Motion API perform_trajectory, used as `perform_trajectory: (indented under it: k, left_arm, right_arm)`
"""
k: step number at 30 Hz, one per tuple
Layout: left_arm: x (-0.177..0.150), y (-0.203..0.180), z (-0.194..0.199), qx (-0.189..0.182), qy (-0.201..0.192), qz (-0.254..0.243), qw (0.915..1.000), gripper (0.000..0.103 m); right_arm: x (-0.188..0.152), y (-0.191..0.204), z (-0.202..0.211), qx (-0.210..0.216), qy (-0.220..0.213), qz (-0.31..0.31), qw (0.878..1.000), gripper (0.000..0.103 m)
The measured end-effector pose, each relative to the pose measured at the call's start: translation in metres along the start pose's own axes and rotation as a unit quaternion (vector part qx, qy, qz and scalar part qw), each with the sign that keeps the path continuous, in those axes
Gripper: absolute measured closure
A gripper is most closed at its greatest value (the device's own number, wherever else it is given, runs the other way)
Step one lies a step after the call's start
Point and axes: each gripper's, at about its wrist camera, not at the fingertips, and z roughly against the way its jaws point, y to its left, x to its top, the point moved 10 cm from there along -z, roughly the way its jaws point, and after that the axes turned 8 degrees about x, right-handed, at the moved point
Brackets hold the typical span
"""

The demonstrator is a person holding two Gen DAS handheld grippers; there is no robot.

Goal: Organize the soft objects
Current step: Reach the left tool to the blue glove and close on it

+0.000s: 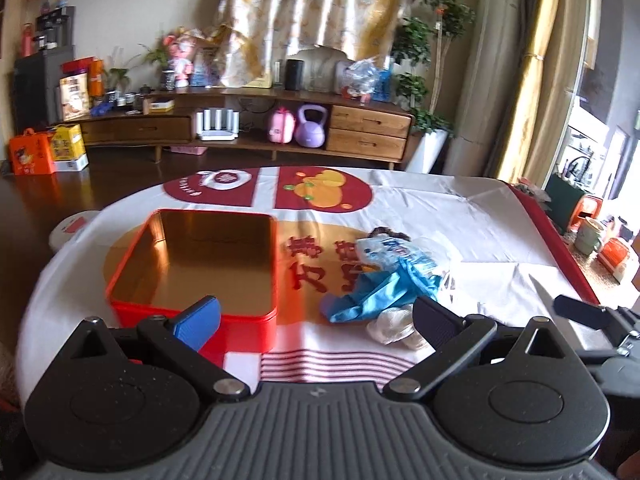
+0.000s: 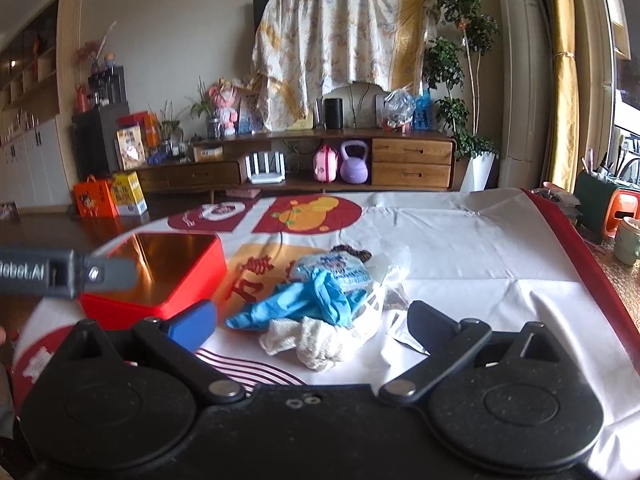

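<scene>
My left claw (image 1: 316,322) hangs with its fingers spread apart above the cloth-covered tabletop (image 1: 480,232), holding nothing. My right claw (image 2: 312,322) is spread wide too, empty. The open red rectangular tin with a gold interior (image 1: 192,276) sits left of the heap: blue rubber gloves (image 2: 304,300), a white knitted cloth (image 2: 316,340), a printed plastic packet (image 2: 340,268).

Red tin (image 1: 192,280) flanks the soft pile (image 2: 316,304); tablecloth (image 2: 480,248) beyond lies open.
</scene>
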Motion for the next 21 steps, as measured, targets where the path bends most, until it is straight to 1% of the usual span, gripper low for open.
perform_trajectory:
  k: [3,8,14,16,19,21]
  left_arm:
    - [-0.001,-0.014,-0.021,-0.018,0.023,-0.011,0.9995,0.000]
    - [0.000,-0.037,-0.047,-0.037,0.037,-0.034,0.9980,0.000]
    - [0.003,-0.058,-0.082,-0.045,0.057,-0.059,0.9956,0.000]
    - [0.003,-0.062,-0.096,-0.047,0.072,-0.061,0.9944,0.000]
    - [0.002,-0.068,-0.114,-0.048,0.090,-0.063,0.9929,0.000]
    - [0.002,-0.073,-0.127,-0.054,0.103,-0.062,0.9913,0.000]
  right_arm:
    - [-0.009,-0.005,-0.013,0.002,0.019,0.014,1.000,0.005]
    - [-0.022,-0.011,-0.033,0.008,0.045,0.033,0.998,0.007]
    - [-0.032,-0.016,-0.059,0.019,0.071,0.049,0.996,0.011]
    - [-0.033,-0.017,-0.065,0.023,0.076,0.054,0.995,0.012]
    - [-0.036,-0.018,-0.075,0.032,0.086,0.056,0.994,0.016]
    - [-0.037,-0.018,-0.081,0.037,0.091,0.059,0.993,0.018]
